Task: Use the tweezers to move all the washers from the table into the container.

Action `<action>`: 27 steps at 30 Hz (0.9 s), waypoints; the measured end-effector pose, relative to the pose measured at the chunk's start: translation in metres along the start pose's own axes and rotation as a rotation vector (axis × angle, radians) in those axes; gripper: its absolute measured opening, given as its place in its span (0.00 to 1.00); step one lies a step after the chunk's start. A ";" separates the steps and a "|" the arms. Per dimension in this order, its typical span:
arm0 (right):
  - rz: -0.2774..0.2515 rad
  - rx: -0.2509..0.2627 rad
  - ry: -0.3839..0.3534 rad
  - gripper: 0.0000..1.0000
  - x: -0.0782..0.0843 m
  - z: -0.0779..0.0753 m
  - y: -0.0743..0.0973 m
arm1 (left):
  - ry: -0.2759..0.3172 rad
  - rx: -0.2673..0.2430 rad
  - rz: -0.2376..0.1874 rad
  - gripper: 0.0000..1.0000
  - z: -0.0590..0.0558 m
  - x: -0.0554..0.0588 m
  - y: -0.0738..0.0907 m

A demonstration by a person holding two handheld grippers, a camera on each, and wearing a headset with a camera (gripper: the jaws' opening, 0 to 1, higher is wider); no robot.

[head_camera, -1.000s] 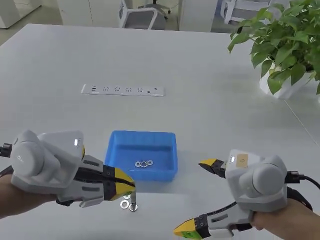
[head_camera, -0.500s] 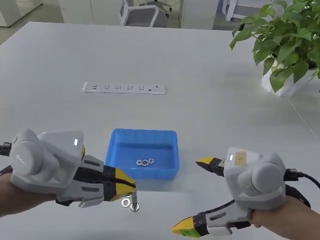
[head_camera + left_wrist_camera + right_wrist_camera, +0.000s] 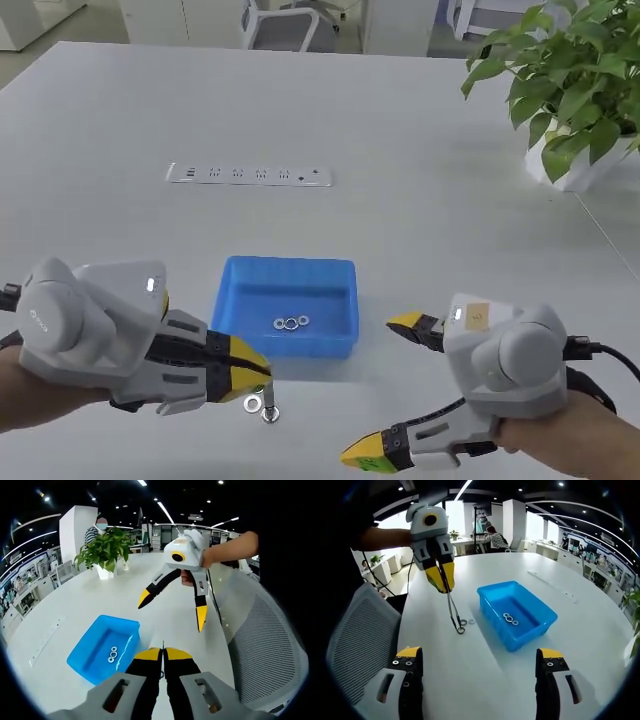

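Observation:
A blue container [image 3: 232, 296] stands on the white table, with three washers [image 3: 290, 322] lying in it. My left gripper [image 3: 250, 375] is shut on thin metal tweezers [image 3: 265, 398]. They point down at two loose washers [image 3: 251, 403] just in front of the container. In the right gripper view the tweezers [image 3: 452, 607] hang from the left gripper [image 3: 442, 577], their tips at one washer [image 3: 460, 629] with another washer [image 3: 471, 621] beside it. My right gripper [image 3: 383, 392] is open and holds nothing, right of the container. The left gripper view shows the container [image 3: 85, 652] and the right gripper [image 3: 172, 607].
A white power strip [image 3: 245, 176] lies farther back on the table [image 3: 420, 200]. A potted plant [image 3: 570, 80] stands at the back right. Office chairs [image 3: 290, 20] sit beyond the far edge. A mesh chair [image 3: 355, 630] is close to the near table edge.
My right gripper has edged slightly left toward the container. The left gripper and the tweezers stay over the loose washers.

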State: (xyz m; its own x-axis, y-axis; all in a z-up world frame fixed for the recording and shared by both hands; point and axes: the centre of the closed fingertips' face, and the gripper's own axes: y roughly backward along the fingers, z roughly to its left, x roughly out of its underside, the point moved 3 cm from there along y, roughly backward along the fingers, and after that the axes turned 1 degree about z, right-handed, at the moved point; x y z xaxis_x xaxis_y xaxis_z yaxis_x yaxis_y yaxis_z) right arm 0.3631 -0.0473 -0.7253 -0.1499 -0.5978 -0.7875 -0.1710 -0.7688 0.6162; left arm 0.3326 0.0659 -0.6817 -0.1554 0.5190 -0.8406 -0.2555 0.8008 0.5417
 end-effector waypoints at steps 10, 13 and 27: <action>-0.020 -0.021 0.031 0.88 -0.007 0.004 -0.002 | -0.023 0.030 0.010 0.05 -0.002 -0.001 -0.001; -0.024 -0.037 0.049 0.84 -0.009 0.008 -0.005 | -0.030 0.038 0.015 0.05 -0.002 0.000 0.000; -0.038 -0.137 0.152 0.61 -0.028 0.032 -0.038 | -0.050 0.062 0.034 0.05 0.004 0.002 0.003</action>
State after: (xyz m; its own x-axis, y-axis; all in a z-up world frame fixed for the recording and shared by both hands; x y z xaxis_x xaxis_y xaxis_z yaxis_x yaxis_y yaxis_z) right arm 0.3422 0.0061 -0.7257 0.0048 -0.5875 -0.8092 -0.0376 -0.8088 0.5869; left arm 0.3352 0.0701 -0.6820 -0.1146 0.5594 -0.8210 -0.1913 0.7985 0.5708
